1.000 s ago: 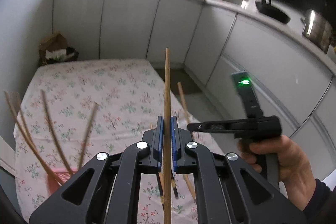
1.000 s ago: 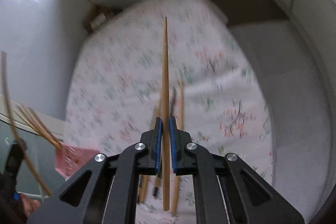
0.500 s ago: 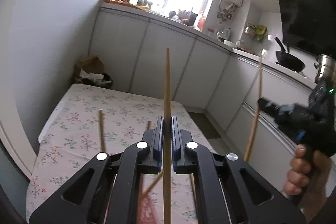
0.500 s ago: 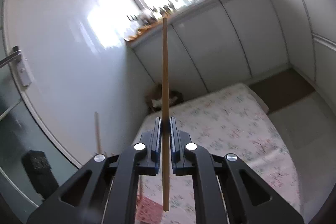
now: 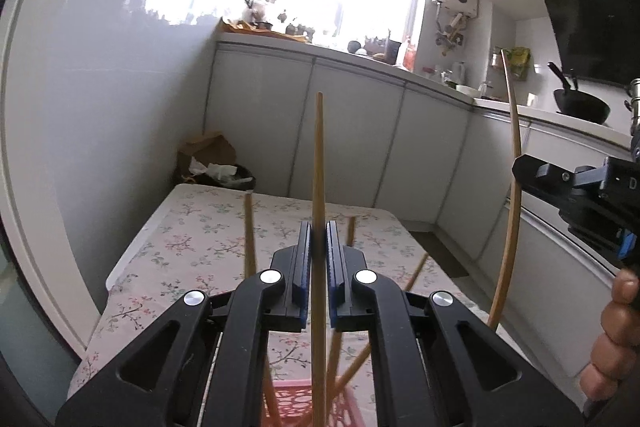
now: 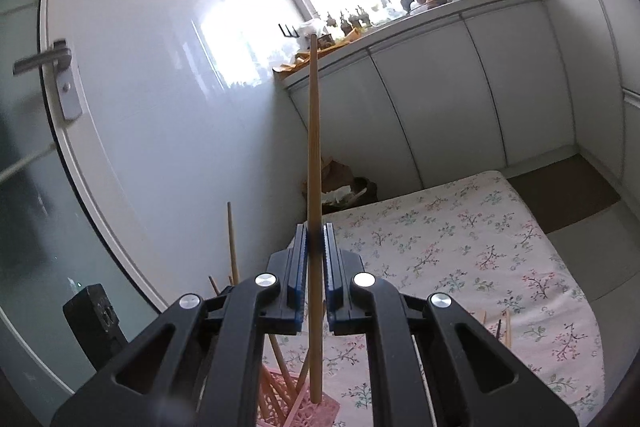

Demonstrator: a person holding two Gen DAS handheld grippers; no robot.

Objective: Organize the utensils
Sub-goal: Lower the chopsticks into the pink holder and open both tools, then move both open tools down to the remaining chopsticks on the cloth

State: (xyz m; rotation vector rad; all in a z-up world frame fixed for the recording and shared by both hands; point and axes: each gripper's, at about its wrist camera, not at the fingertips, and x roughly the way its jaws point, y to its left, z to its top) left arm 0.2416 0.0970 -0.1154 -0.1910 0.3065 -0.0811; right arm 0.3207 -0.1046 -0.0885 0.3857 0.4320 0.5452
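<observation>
My left gripper is shut on a wooden chopstick that stands upright, its lower end over a pink lattice holder with several chopsticks in it. My right gripper is shut on another wooden chopstick, also upright, its lower tip just above the pink holder. The right gripper also shows at the right edge of the left wrist view, holding its chopstick. Loose chopsticks lie on the floral cloth to the right.
The table has a floral cloth. White cabinets and a cluttered counter run behind and to the right. A bin with a paper bag stands at the far corner. A glass door with a handle is on the left.
Both grippers tilted up from looking down at the table to level, bringing their chopsticks upright. They moved over the pink holder, which now sits right under both.
</observation>
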